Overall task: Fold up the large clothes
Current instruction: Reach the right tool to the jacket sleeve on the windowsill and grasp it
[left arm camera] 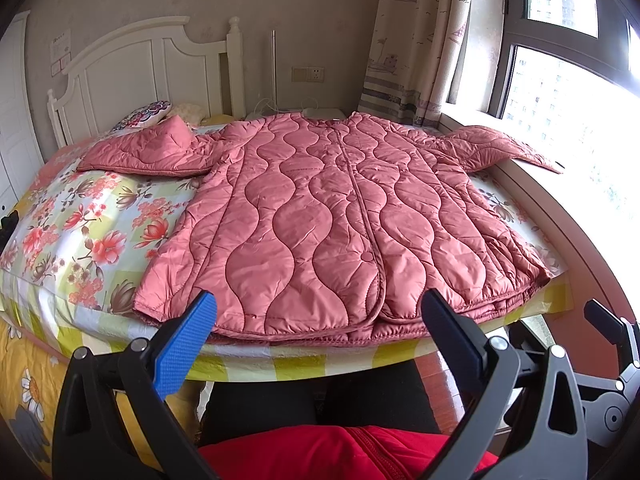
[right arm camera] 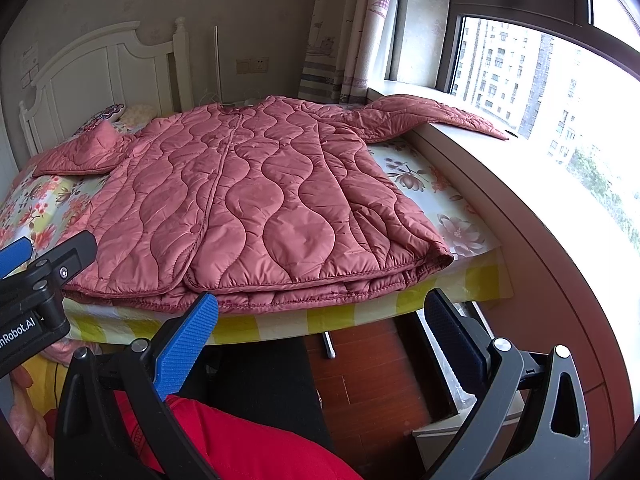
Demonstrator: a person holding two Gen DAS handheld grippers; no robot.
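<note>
A large pink quilted jacket (left arm camera: 320, 216) lies flat, front up, on the floral bed (left arm camera: 80, 220); it also shows in the right wrist view (right arm camera: 248, 200). Its left sleeve (left arm camera: 148, 152) lies folded on the bed. Its right sleeve (right arm camera: 432, 116) stretches onto the window sill. My left gripper (left arm camera: 320, 312) is open and empty, just short of the jacket's hem at the bed's near edge. My right gripper (right arm camera: 320, 312) is open and empty, below the hem's right part. The left gripper also shows in the right wrist view (right arm camera: 48, 256).
A white headboard (left arm camera: 132, 68) and pillows stand at the far end. A window sill (right arm camera: 500, 184) runs along the bed's right side, with curtains (left arm camera: 416, 40) behind. The person's red top (left arm camera: 340, 452) and dark trousers are below the grippers, over a wooden floor (right arm camera: 360, 380).
</note>
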